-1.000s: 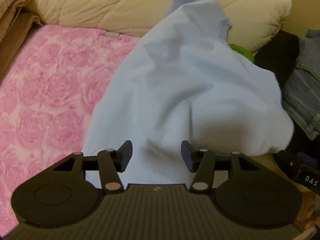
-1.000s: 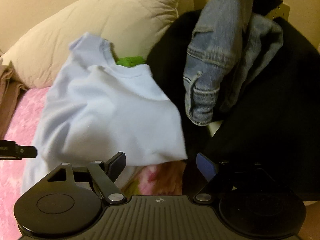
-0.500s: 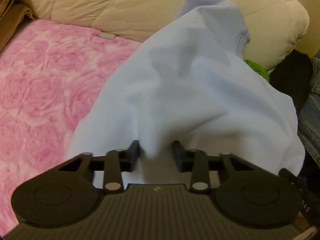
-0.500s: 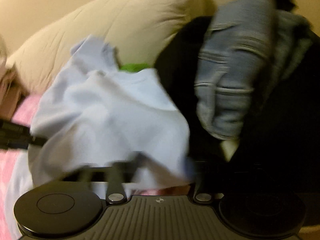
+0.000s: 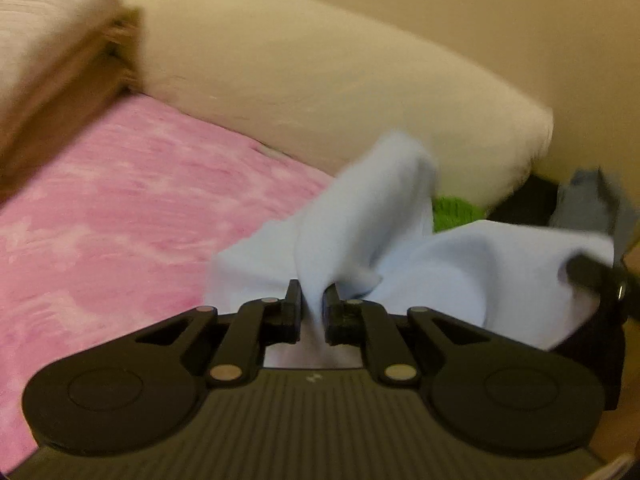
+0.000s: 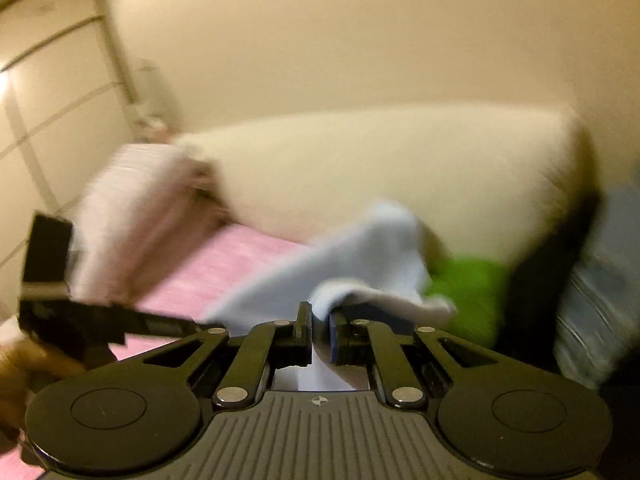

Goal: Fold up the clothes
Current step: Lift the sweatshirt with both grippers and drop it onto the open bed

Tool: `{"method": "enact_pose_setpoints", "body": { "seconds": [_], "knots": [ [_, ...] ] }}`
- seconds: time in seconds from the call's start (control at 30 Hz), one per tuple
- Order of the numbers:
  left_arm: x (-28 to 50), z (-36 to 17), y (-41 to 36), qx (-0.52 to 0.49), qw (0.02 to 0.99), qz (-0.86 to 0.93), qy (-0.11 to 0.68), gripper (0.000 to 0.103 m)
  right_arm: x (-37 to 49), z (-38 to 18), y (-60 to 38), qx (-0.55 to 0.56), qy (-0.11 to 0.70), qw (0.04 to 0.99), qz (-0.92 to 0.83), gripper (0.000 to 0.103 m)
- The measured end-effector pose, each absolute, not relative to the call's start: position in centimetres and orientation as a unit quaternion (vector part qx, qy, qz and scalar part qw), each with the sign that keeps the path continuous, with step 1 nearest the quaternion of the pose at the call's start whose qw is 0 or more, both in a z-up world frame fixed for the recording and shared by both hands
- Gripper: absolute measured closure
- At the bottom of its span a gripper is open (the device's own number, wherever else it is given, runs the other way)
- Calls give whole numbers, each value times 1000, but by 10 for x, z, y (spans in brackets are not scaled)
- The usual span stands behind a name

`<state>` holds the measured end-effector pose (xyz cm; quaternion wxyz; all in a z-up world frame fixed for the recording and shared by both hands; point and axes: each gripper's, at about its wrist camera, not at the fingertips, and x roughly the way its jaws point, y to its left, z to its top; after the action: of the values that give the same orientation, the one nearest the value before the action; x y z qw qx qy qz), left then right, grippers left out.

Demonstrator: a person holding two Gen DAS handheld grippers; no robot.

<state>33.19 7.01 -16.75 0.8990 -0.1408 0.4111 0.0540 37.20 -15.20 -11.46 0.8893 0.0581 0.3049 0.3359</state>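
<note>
A light blue shirt (image 5: 360, 216) hangs bunched over the pink rose blanket (image 5: 120, 208). My left gripper (image 5: 311, 300) is shut on a fold of its near edge. My right gripper (image 6: 320, 316) is shut on another part of the same shirt (image 6: 360, 248), which lifts away from the bed. The right gripper also shows at the right edge of the left wrist view (image 5: 596, 276), and the left gripper at the left of the right wrist view (image 6: 80, 316). Both views are motion blurred.
A large cream duvet (image 5: 320, 76) lies along the back. A green garment (image 6: 472, 280), dark clothes (image 6: 544, 280) and blue jeans (image 6: 600, 300) are piled at the right. Folded beige and brown bedding (image 5: 48, 60) is stacked at the left.
Both grippers closed on the shirt's near edge and pulled it up and back. The shirt, spread wide before, is now bunched and lifted. Both cameras tilted up.
</note>
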Motion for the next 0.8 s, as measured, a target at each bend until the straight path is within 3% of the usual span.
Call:
{"method": "enact_pose_setpoints", "body": {
  "seconds": [0.23, 0.43, 0.63, 0.67, 0.7, 0.73, 0.8],
  "knots": [
    [159, -89, 129, -186, 908, 147, 346, 96, 305, -29, -102, 77, 243, 839, 481, 97],
    [-6, -39, 166, -228, 893, 245, 301, 96, 197, 22, -42, 79, 219, 772, 591, 97],
    [-163, -21, 220, -273, 837, 372, 294, 93, 80, 43, 39, 65, 263, 675, 687, 96],
    [-182, -27, 229, -284, 817, 394, 310, 91, 61, 37, 58, 37, 300, 658, 690, 94],
    [-204, -35, 235, -291, 800, 414, 323, 91, 43, 32, 77, 8, 336, 639, 692, 78],
    [-227, -43, 241, -296, 782, 433, 336, 91, 24, 26, 97, -20, 372, 619, 692, 55],
    [-260, -59, 245, -308, 751, 451, 372, 87, -12, 9, 126, -83, 412, 604, 677, 46]
  ]
}}
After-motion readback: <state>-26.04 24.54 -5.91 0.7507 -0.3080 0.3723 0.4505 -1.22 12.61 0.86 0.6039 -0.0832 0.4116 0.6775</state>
